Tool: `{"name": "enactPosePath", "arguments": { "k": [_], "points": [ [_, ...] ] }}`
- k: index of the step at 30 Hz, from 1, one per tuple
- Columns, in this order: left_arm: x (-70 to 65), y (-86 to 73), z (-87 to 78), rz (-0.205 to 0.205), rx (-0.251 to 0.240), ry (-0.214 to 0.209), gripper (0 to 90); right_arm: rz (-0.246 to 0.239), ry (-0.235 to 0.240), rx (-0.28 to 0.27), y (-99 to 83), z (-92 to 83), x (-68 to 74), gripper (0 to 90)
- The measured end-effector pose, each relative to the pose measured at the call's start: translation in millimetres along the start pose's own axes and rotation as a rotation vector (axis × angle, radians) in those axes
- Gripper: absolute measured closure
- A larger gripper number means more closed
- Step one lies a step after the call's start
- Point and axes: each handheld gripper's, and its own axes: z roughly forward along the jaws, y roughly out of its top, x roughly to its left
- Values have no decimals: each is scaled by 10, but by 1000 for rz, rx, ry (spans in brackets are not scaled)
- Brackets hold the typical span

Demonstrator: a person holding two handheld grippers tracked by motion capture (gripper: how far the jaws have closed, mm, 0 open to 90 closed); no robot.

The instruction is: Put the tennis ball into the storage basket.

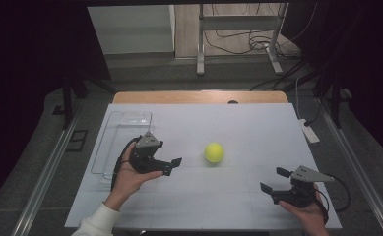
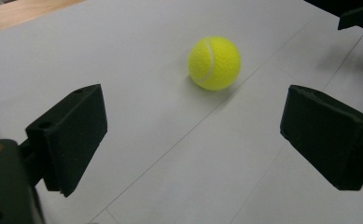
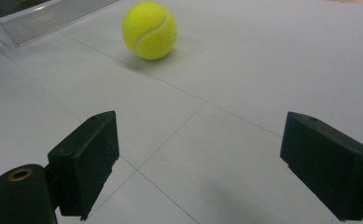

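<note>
Your left gripper (image 1: 173, 166) has its jaws spread wide, holding nothing, aimed at the tennis ball (image 1: 213, 152) just ahead of it on the white worktop (image 1: 258, 132). Your right gripper (image 1: 272, 179) is equally wide and empty, well apart from the ball. The clear tray (image 1: 111, 129) is hard to make out; your left hand (image 1: 130, 177) hides its near end.

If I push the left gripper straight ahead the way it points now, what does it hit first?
Most likely the tennis ball. It lies ahead of the open left gripper, roughly centred between the jaws, with bare table in between.
</note>
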Motion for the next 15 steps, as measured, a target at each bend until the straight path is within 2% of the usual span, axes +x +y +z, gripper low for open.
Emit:
{"name": "enactPosePath", "arguments": {
  "k": [15],
  "points": [
    [-40, 94, 111, 15, 20, -34, 87, -4, -2, 4, -1, 3, -1, 120]
  ]
}}
